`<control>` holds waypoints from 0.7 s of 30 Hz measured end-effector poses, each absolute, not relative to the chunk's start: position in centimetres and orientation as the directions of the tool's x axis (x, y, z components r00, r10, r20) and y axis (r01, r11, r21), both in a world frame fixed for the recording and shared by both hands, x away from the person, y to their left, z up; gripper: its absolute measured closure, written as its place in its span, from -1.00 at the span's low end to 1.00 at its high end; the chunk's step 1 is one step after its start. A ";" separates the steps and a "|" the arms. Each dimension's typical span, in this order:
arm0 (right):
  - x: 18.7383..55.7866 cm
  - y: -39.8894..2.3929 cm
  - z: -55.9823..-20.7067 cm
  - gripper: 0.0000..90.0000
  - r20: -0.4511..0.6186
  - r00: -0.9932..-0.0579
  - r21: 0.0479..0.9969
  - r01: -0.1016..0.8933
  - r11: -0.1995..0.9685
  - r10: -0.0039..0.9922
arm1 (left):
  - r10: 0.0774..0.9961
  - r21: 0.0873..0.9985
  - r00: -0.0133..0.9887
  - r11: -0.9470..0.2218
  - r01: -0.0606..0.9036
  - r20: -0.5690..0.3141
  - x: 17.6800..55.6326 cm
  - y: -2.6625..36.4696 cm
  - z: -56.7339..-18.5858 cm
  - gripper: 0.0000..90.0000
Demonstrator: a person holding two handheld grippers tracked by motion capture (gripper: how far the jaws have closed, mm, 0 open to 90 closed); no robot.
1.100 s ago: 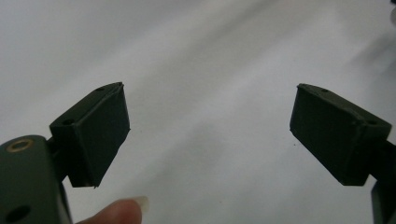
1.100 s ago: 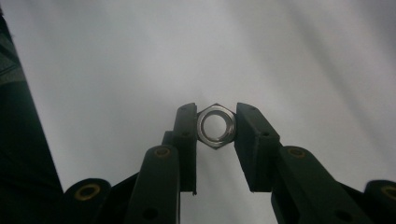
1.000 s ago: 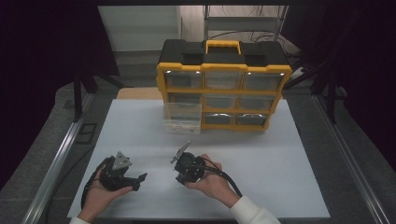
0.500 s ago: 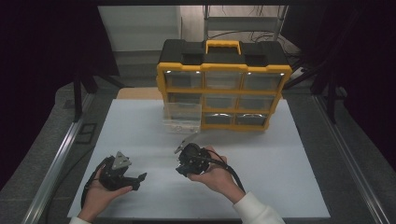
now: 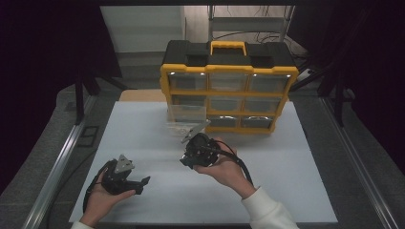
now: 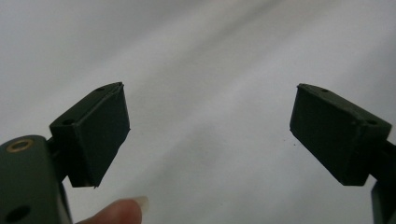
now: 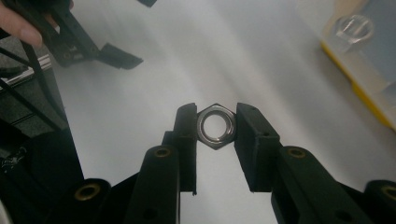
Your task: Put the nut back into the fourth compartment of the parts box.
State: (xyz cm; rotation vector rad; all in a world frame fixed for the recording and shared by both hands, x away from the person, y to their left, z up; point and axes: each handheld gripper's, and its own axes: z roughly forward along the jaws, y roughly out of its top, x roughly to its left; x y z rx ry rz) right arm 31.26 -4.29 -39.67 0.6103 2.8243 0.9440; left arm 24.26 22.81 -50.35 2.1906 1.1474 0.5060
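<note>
We see the high view dim at its edges, near black left and right, with the white table (image 5: 143, 129) the one lit patch, light falling from above. Small glare spots sit on the organizer (image 5: 229, 86) drawer fronts. Soft shadows lie under both hands. The left gripper (image 6: 210, 126) view is bright and washed out, the table behind a grey-white blur, jaws fairly sharp, a fingertip soft at the bottom. In the right gripper (image 7: 215, 126) view we get the nut (image 7: 215, 126) sharp with a shine on its rim; the far corners blur, and the left side goes dark.
</note>
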 end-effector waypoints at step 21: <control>33.2 -3.7 -34.3 0.57 0.008 -0.909 0.652 0.320 0.688 0.416 | 0.833 0.668 0.551 -0.439 0.600 0.052 24.3 22.9 -50.4 -0.72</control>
